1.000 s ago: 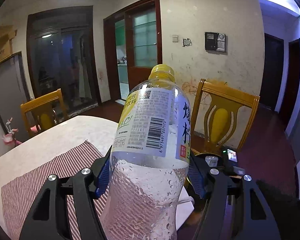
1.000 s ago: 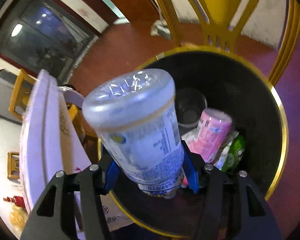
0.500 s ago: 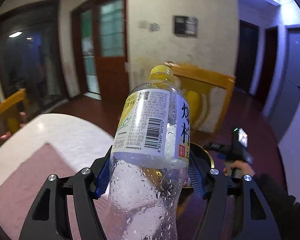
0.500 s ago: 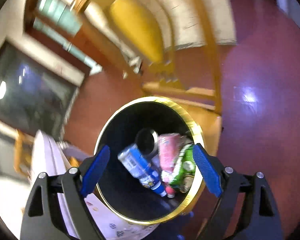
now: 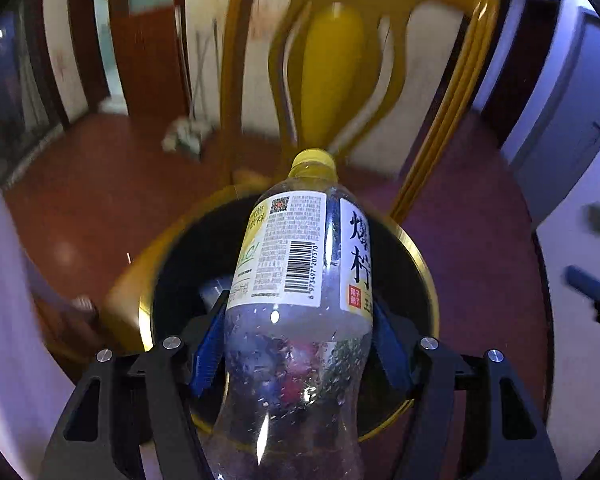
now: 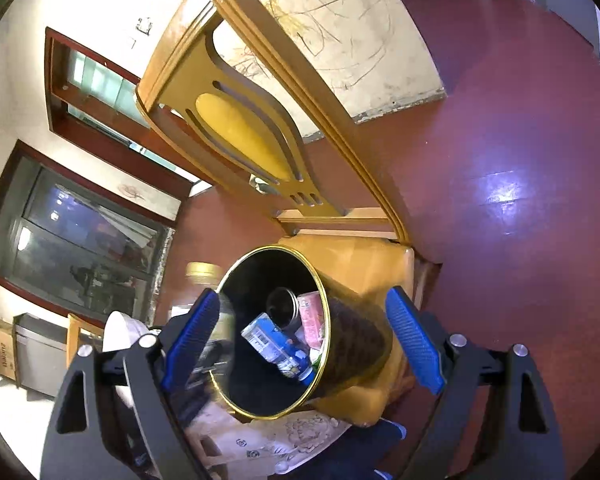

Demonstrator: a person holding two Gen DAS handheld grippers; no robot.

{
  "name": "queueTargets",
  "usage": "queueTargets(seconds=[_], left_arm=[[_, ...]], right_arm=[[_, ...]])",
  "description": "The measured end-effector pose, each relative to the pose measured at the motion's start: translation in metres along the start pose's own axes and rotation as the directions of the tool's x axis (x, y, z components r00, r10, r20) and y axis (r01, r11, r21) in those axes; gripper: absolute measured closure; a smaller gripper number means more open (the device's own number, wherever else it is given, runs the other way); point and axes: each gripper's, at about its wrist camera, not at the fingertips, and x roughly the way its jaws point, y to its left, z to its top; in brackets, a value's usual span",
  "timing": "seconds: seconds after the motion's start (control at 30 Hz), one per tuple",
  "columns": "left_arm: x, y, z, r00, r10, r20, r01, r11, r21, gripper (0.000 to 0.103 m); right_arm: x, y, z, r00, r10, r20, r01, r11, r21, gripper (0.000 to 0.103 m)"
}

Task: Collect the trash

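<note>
A clear plastic bottle (image 5: 300,280) with a yellow cap and a white label sits between the blue pads of my left gripper (image 5: 300,340), which is shut on it. The bottle points cap first down at a black bin with a gold rim (image 5: 416,256). In the right wrist view my right gripper (image 6: 304,338) stands open and empty above and back from the bin (image 6: 356,340). A blue-labelled bottle (image 6: 276,344), a pink can (image 6: 310,316) and a dark tin lie inside. The yellow cap (image 6: 202,273) shows left of the rim.
The bin stands on the seat of a yellow wooden chair (image 6: 236,128) over a red-brown floor (image 6: 500,160). A white table edge (image 5: 4,300) runs along the left. A mop head (image 5: 184,138) lies on the floor behind the chair. A printed bag (image 6: 268,436) lies below the bin.
My right gripper opened and let its blue-labelled bottle fall into the bin, then drew back and up. My left gripper swung from over the table down toward the bin, bottle still in it.
</note>
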Motion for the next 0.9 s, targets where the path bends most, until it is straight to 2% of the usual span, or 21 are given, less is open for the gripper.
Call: queueTargets(seconds=[0.13, 0.2, 0.27, 0.37, 0.5, 0.57, 0.67, 0.77, 0.87, 0.9], left_arm=[[0.026, -0.003, -0.003, 0.993, -0.037, -0.115, 0.037, 0.999, -0.003, 0.036], [0.03, -0.003, -0.003, 0.99, -0.04, -0.133, 0.039, 0.999, -0.007, 0.026], [0.028, -0.004, -0.004, 0.992, -0.034, -0.12, 0.033, 0.999, -0.012, 0.014], [0.015, -0.005, -0.005, 0.996, -0.029, -0.085, 0.028, 1.0, -0.007, 0.013], [-0.028, -0.005, 0.001, 0.999, 0.021, 0.024, -0.021, 1.0, 0.007, 0.006], [-0.05, 0.001, 0.003, 0.996, 0.048, 0.074, -0.048, 0.999, -0.004, 0.006], [-0.089, 0.021, 0.003, 0.986, 0.106, 0.13, -0.099, 0.993, -0.057, 0.006], [-0.138, 0.039, -0.005, 0.966, 0.167, 0.198, -0.142, 0.981, -0.136, 0.006], [-0.188, 0.06, -0.018, 0.932, 0.267, 0.245, -0.223, 0.955, -0.194, 0.006], [-0.21, 0.07, -0.027, 0.914, 0.311, 0.259, -0.256, 0.94, -0.225, 0.006]], right_arm=[[-0.004, -0.008, 0.003, 1.0, -0.009, 0.017, 0.009, 1.0, 0.022, 0.017], [-0.004, -0.007, 0.004, 1.0, -0.002, 0.014, 0.002, 1.0, 0.03, 0.017], [-0.003, -0.002, 0.003, 1.0, 0.002, 0.008, -0.003, 1.0, 0.02, 0.017], [-0.003, 0.008, 0.0, 1.0, 0.023, 0.001, -0.023, 1.0, 0.007, 0.017], [-0.003, 0.033, -0.006, 0.999, 0.041, 0.002, -0.041, 0.998, -0.049, 0.017], [-0.004, 0.047, -0.012, 1.0, 0.024, 0.019, -0.022, 0.996, -0.089, 0.017], [-0.011, 0.081, -0.031, 0.997, -0.013, 0.078, 0.028, 0.979, -0.201, 0.017], [-0.017, 0.127, -0.059, 0.994, 0.02, 0.106, 0.017, 0.942, -0.335, 0.016], [-0.029, 0.178, -0.092, 0.988, 0.087, 0.129, -0.018, 0.887, -0.461, 0.015], [-0.035, 0.198, -0.106, 0.983, 0.124, 0.132, -0.042, 0.863, -0.503, 0.013]])
